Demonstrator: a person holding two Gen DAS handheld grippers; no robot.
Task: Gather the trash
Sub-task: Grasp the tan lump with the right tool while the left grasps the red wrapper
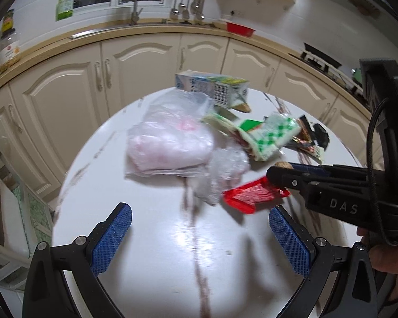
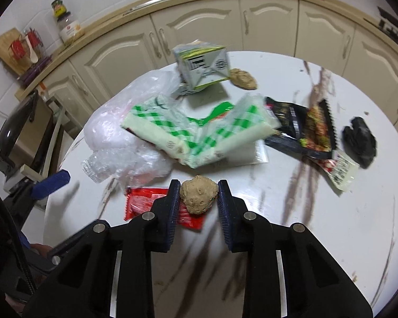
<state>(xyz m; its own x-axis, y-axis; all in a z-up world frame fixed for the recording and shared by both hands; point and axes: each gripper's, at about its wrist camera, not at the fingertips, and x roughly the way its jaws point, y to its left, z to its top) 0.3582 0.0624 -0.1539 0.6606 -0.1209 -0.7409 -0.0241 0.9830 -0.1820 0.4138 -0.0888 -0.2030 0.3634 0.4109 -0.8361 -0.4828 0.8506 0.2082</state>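
Note:
Trash lies on a round white table (image 1: 151, 228) (image 2: 305, 212). My right gripper (image 2: 199, 198) is shut on a beige crumpled lump (image 2: 199, 194), held just above a red wrapper (image 2: 146, 201) (image 1: 252, 194). In the left wrist view the right gripper (image 1: 276, 175) comes in from the right, the lump (image 1: 284, 164) at its tip. My left gripper (image 1: 200, 221) is open and empty, near the red wrapper. Beyond lie a clear plastic bag (image 1: 169, 143) (image 2: 111, 132), a crushed clear bottle (image 2: 106, 164), green-checked packaging (image 1: 270, 137) (image 2: 199, 135), a milk carton (image 1: 215, 90) (image 2: 201, 63), a dark snack bag (image 2: 302, 129) and a black lump (image 2: 359, 140).
Another beige lump (image 2: 242, 78) lies by the carton. A small white sachet (image 2: 339, 169) lies at the right. Brown smears (image 1: 199, 265) streak the tabletop. Cream kitchen cabinets (image 1: 135, 61) and a counter curve behind the table. A chair and appliance (image 2: 21, 137) stand at the left.

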